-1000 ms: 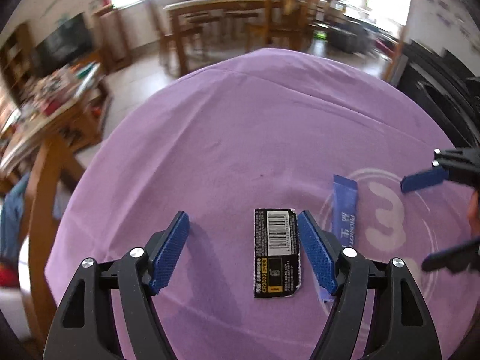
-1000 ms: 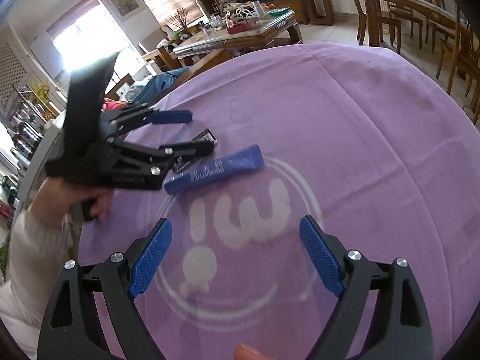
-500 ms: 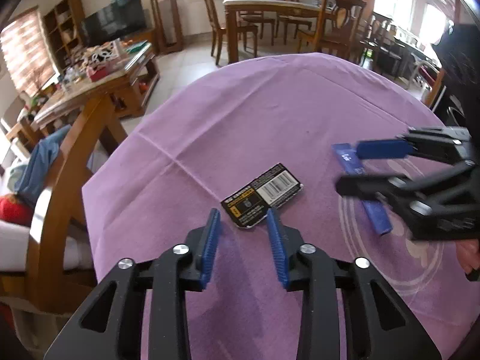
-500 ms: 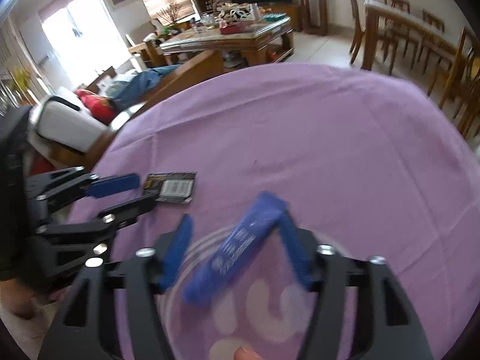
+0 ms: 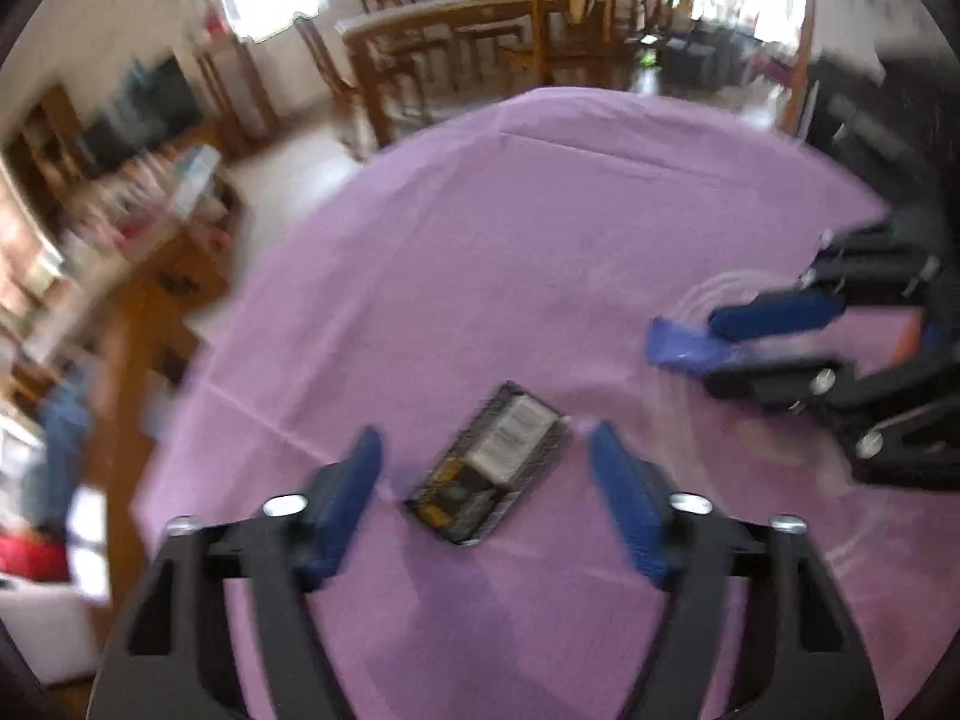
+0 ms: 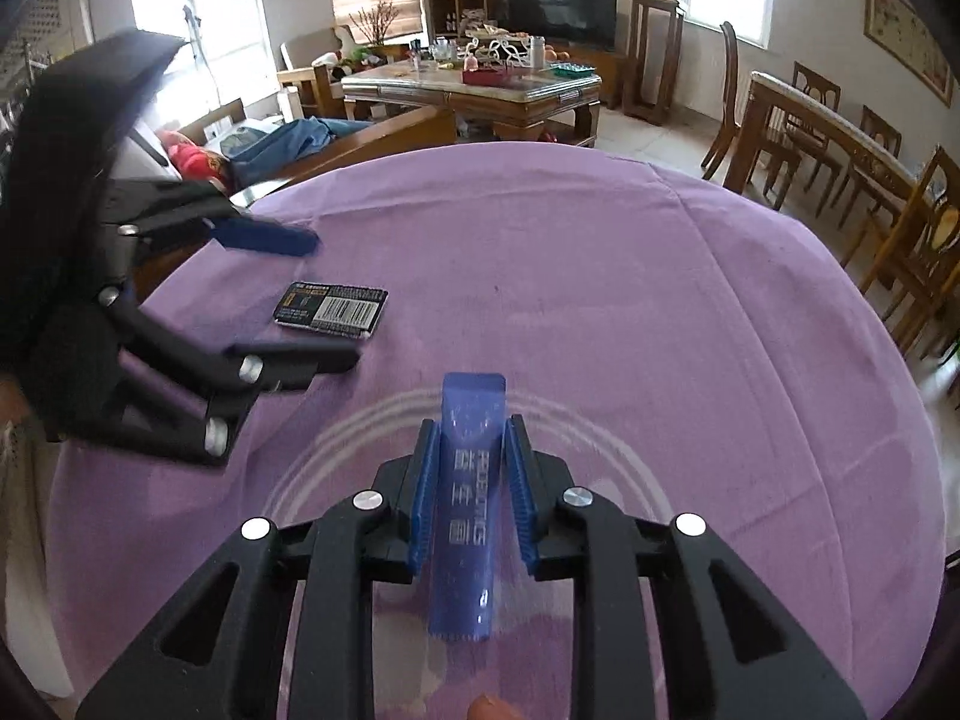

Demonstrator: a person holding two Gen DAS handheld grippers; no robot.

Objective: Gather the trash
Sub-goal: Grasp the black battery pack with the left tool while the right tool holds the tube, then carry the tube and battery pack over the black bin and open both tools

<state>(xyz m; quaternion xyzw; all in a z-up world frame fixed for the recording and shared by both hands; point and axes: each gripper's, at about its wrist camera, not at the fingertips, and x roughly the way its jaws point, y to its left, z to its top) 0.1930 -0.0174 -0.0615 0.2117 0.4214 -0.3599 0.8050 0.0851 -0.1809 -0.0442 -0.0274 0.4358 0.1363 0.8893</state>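
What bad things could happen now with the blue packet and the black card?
The blue packet is pinched only at its middle by the right tool, with both ends sticking out, so it might slip or bend. The black card lies flat on the purple cloth between the open fingers of the left tool; closing could bunch the cloth or just push the card away.

Left wrist view all motion-smeared; card print unreadable. Right claw cut off by frame edge, sachet half hidden.
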